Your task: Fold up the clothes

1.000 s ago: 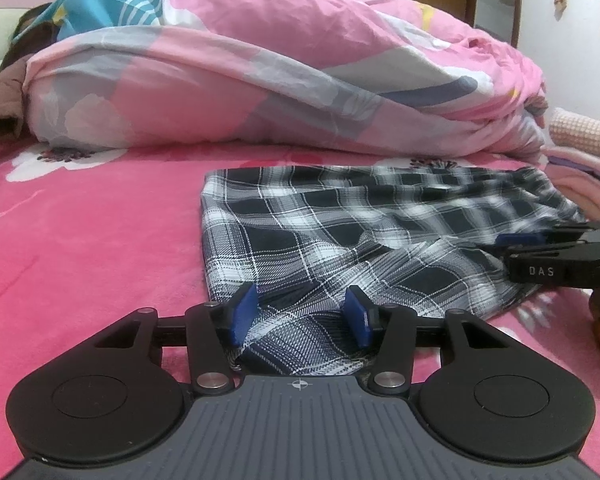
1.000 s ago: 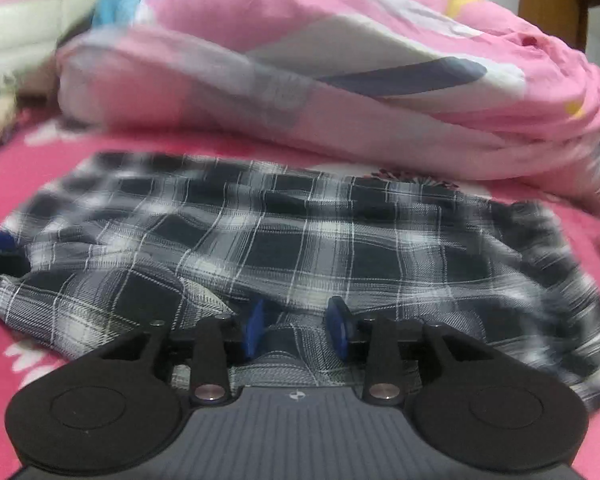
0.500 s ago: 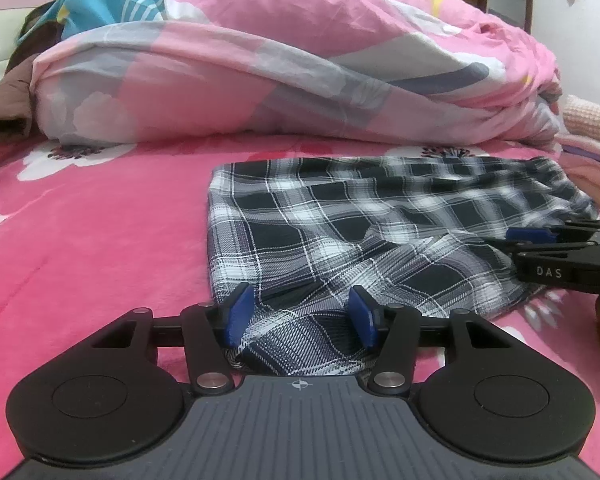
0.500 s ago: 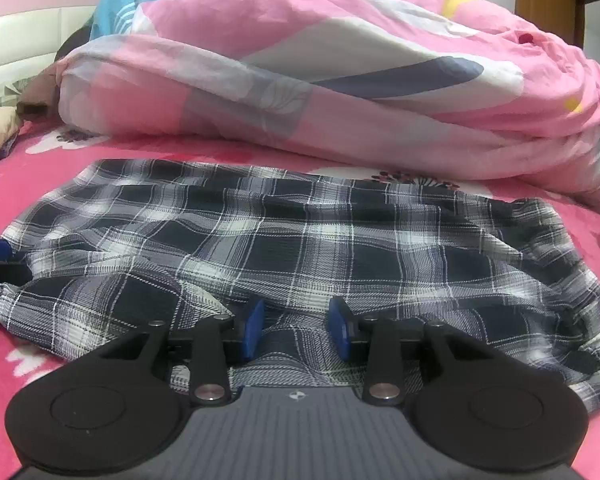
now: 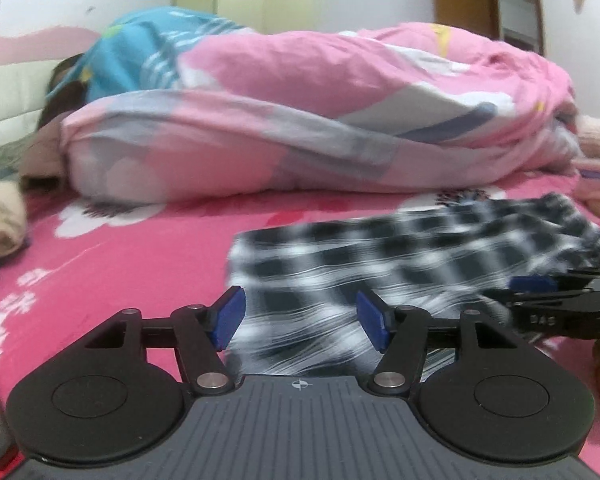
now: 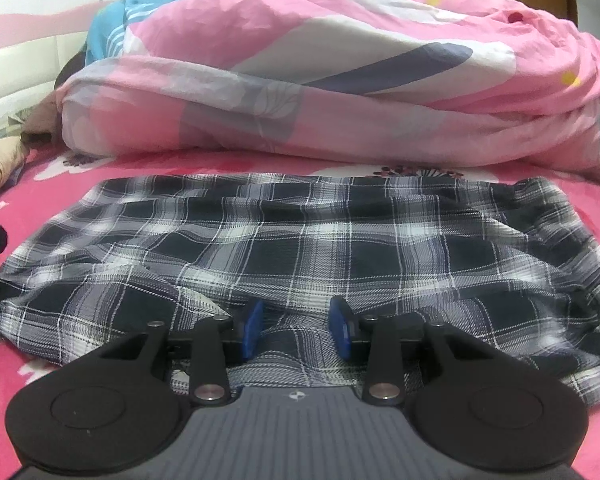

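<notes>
Plaid shirt (image 6: 320, 240) lying on the bed (image 5: 140, 248), left tool (image 5: 300, 318) and right tool (image 6: 296, 326) both spread, hovering at the shirt's near edge.

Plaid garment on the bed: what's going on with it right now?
A person with a handheld gripper in each hand is working on a black-and-white plaid garment spread on the pink bedspread, in front of a heaped pink duvet. The left gripper and right gripper are both open at the garment's near edge, gripping nothing. The cloth lies rumpled, no clear fold visible.
</notes>
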Action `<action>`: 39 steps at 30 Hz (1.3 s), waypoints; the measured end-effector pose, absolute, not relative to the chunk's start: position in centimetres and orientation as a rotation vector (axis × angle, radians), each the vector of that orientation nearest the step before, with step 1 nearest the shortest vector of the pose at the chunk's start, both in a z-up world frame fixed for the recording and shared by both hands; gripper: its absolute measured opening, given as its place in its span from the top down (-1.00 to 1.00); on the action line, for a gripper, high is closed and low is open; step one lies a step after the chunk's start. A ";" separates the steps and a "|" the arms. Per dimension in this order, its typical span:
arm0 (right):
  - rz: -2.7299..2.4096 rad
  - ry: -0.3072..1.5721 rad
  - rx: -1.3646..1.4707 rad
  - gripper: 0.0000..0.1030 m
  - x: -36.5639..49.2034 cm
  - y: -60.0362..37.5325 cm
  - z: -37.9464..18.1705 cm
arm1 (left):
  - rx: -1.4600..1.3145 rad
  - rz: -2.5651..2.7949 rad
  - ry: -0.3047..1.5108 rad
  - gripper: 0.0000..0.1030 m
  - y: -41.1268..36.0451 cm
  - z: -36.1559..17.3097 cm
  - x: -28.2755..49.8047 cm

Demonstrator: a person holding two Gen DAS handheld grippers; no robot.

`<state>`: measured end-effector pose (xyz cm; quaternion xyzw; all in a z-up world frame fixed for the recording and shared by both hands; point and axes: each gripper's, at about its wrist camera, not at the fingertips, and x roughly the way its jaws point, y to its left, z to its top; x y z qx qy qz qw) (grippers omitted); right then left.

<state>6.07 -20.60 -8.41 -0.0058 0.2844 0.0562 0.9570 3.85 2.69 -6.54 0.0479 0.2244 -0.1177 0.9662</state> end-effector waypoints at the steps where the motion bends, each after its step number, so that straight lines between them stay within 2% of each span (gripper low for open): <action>1: 0.115 0.577 -0.009 0.24 6.1 -20.6 -8.4 | 0.103 -0.241 0.459 -0.20 2.1 -6.7 4.1; 11: 0.117 0.576 -0.002 0.23 6.1 -20.8 -8.4 | 0.112 -0.195 0.545 -0.21 0.5 -9.8 6.0; 13: 0.118 0.575 -0.001 0.23 6.1 -20.8 -8.4 | 0.092 -0.197 0.551 -0.31 0.9 -9.9 6.1; 22: 0.116 0.576 -0.002 0.23 6.0 -20.7 -8.5 | 0.035 -0.203 0.569 -0.40 1.8 -10.2 6.6; 39: 0.114 0.577 -0.012 0.23 6.0 -20.6 -8.5 | 0.041 -0.206 0.565 -0.44 1.8 -10.2 6.9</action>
